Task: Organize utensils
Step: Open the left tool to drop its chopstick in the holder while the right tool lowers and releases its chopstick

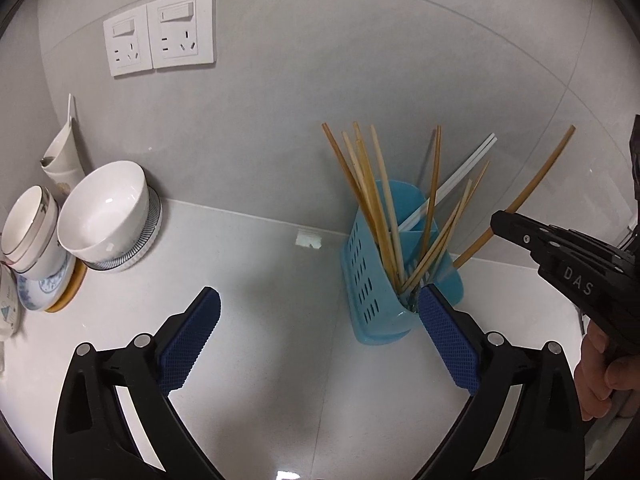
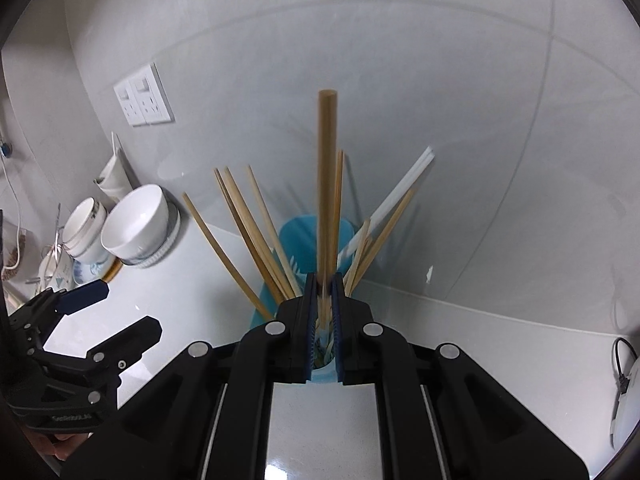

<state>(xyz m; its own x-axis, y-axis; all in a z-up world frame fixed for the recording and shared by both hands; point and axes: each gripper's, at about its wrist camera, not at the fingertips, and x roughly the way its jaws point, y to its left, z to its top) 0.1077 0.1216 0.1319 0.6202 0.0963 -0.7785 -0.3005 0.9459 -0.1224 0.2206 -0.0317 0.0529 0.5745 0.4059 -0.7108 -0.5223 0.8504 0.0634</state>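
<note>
This is a home kitchen. Bowls (image 1: 105, 216) sit on a white worktop (image 1: 280, 320). Chopsticks (image 1: 376, 200) stand by wall plugs (image 1: 160, 32).

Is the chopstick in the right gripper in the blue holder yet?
Out: right gripper clamps chopstick, its tip beside blue holder, outside the rim.

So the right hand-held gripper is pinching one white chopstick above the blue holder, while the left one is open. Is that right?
Not quite: the chopstick pinched in the right hand-held gripper is brown wood, not white, as the left wrist view shows. It is above the blue holder, and the left hand-held gripper is open.
</note>
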